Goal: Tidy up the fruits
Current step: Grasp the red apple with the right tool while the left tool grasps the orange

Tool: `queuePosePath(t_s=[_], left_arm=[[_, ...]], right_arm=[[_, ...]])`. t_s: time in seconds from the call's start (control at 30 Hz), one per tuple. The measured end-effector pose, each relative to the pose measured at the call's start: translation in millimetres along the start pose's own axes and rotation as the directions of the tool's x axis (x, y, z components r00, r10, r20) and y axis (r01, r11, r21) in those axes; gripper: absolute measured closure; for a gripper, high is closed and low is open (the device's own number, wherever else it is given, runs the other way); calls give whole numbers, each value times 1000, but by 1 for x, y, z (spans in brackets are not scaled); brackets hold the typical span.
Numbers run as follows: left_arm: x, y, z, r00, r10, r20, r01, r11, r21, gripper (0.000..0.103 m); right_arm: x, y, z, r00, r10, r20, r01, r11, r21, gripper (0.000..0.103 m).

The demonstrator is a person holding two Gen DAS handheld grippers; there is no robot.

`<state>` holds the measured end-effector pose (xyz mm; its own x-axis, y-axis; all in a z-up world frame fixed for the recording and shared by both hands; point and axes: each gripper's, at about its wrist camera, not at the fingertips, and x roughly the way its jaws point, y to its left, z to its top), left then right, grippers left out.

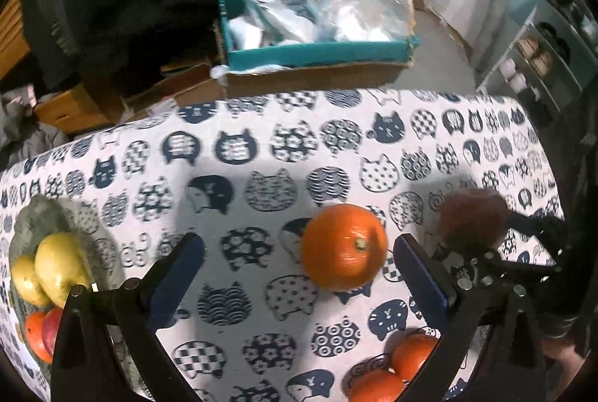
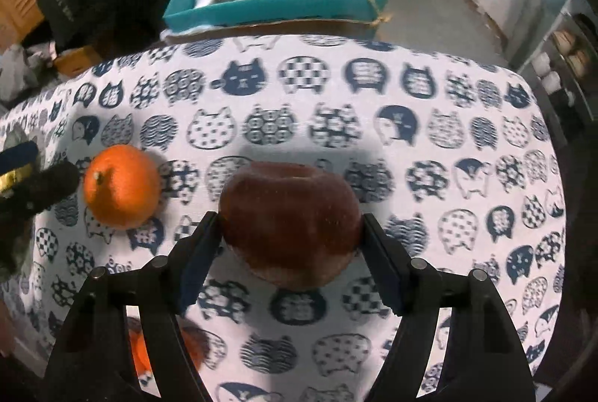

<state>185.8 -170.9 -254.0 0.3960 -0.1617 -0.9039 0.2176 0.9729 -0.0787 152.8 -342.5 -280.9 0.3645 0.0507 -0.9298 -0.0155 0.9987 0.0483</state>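
The dark red apple point(image 2: 289, 220) is gripped between the jaws of the right gripper point(image 2: 289, 233), one blue-padded finger pressed to each side, and is held over the desk point(image 2: 429, 95), which is covered by a cloth printed with navy cat faces. In the left wrist view the same apple point(image 1: 472, 218) is seen blurred at the right. The jaws of the left gripper point(image 1: 299, 275) are spread wide and nothing is held between them. An orange point(image 1: 344, 246) is seen lying on the cloth between the fingertips, nearer the right finger; whether it is touched by that finger cannot be told. In the right wrist view this orange point(image 2: 121, 187) is seen left of the apple. Two more oranges point(image 1: 396, 372) lie together on the cloth at the lower right. At the left edge a grey plate point(image 1: 41, 215) is seen, on which yellow pears point(image 1: 56, 267) and red and orange fruit are piled. Beyond the desk a teal box point(image 1: 317, 52) filled with plastic bags is seen.
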Motion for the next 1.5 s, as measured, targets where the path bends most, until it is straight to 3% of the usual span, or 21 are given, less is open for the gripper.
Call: queuePosePath(t_s=[0.23,0.53,0.67,0.93,1.0,1.2,1.5], left_arm=[[22,-18,-5,999,10,-40,-9,999,40,1],[38,-19,-5,997,-10,-72,11,1000,14,1],[42,-17,-5,995,-36,-88,34,999,-24,11],[49,-26,-7,991,-60,-119,60,998,-2,33],[46,-27,-8,994,-38,-106,40,999,14,38],[40,-23,-11,994,-41,-97,42,999,10,39],[0,-20,-10,1000,-21,-7,21,999,32,39]], right_arm=[[0,-22,-8,1000,-1,1,1,998,61,28],[5,-13,-10,1000,-22,3,22,1000,20,28],[5,-12,-11,1000,-7,8,6,1000,21,28],[1,-14,-11,1000,-2,17,2,1000,30,28],[-2,-15,-12,1000,-1,24,0,999,32,28],[-13,-15,-13,999,1,49,-3,999,32,28],[-39,-11,-12,995,-9,101,6,1000,25,28]])
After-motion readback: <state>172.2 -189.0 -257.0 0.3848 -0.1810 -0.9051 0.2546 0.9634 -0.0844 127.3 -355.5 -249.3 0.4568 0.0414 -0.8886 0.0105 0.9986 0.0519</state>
